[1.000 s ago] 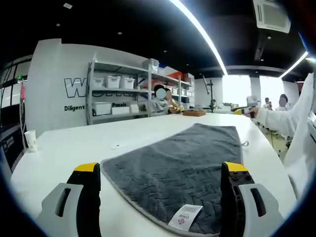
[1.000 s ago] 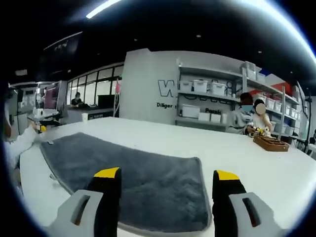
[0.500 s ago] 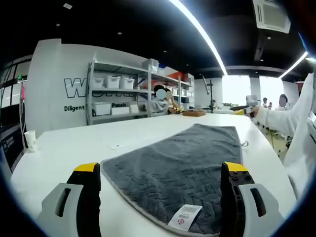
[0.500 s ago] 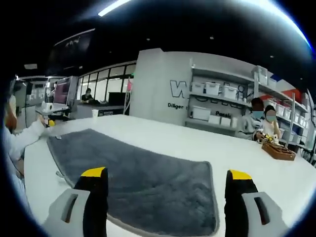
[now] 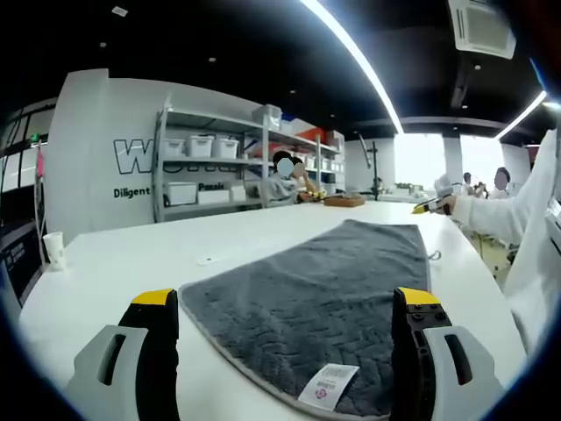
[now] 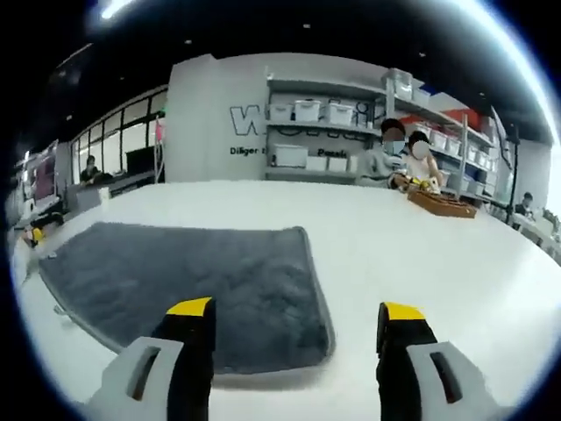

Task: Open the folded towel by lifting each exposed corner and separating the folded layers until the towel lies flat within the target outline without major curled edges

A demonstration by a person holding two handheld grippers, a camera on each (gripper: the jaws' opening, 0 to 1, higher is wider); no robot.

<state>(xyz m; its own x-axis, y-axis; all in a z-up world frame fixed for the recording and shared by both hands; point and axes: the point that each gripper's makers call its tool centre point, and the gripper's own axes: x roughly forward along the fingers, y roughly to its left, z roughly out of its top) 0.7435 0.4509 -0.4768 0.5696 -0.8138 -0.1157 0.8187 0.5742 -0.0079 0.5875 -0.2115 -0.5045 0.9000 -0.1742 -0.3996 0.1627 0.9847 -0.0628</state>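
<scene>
A dark grey towel [image 5: 324, 289] lies spread flat on the white table [image 5: 131, 254], with a white label [image 5: 329, 384] at its near edge. My left gripper [image 5: 287, 301] stands open just above that near edge, nothing between its yellow-tipped fingers [image 5: 156, 303]. At the towel's far end a white sleeve [image 5: 491, 215] holds my right gripper [image 5: 428, 205]. In the right gripper view the towel [image 6: 166, 276] stretches away to the left. My right gripper [image 6: 295, 310] hovers open over the towel's near right corner [image 6: 320, 338].
A paper cup [image 5: 54, 250] stands near the table's left edge. A wooden tray [image 6: 443, 203] sits at the table's far side, with people seated behind it. Metal shelves [image 5: 210, 167] with white bins line the back wall.
The right gripper view has swung right, so the towel now sits left in it. Its jaws stood wider half a second ago and have narrowed back. The left gripper view is unchanged.
</scene>
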